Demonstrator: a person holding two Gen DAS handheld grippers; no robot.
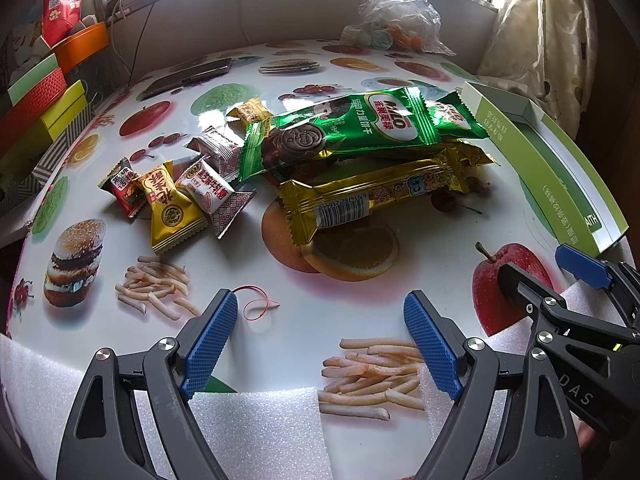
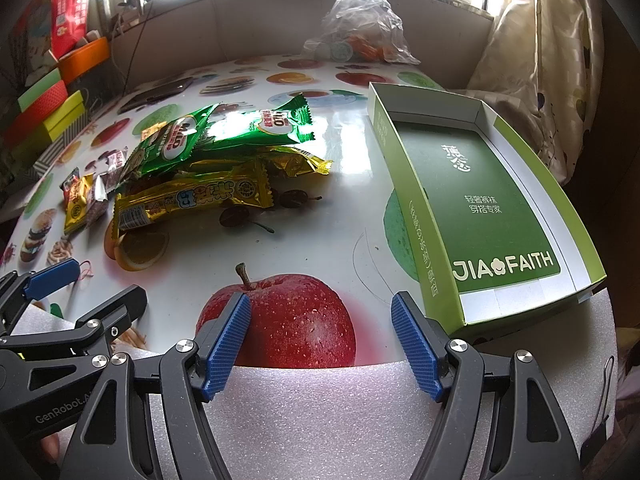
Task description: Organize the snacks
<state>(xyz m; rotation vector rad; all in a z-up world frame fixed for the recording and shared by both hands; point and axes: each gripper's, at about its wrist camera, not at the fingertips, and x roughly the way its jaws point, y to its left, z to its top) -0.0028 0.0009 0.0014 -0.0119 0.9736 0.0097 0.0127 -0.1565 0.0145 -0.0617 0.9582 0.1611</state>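
Observation:
A pile of snack packs lies mid-table: a long green Milo packet (image 1: 340,128) (image 2: 180,140) on top, a gold bar (image 1: 372,196) (image 2: 188,200) under it, and several small candies (image 1: 176,196) (image 2: 82,196) to the left. An empty green box (image 2: 476,204) (image 1: 560,168) stands at the right. My left gripper (image 1: 320,340) is open and empty, near the table's front edge, short of the pile. My right gripper (image 2: 320,340) is open and empty over the printed red apple, left of the box's near end.
The table (image 2: 344,216) has a fruit and fast-food print. A clear plastic bag (image 2: 356,24) with small items sits at the back. A phone (image 1: 188,76) lies back left. Coloured boxes (image 1: 44,92) stack at the left edge. White foam (image 2: 320,420) lines the front edge.

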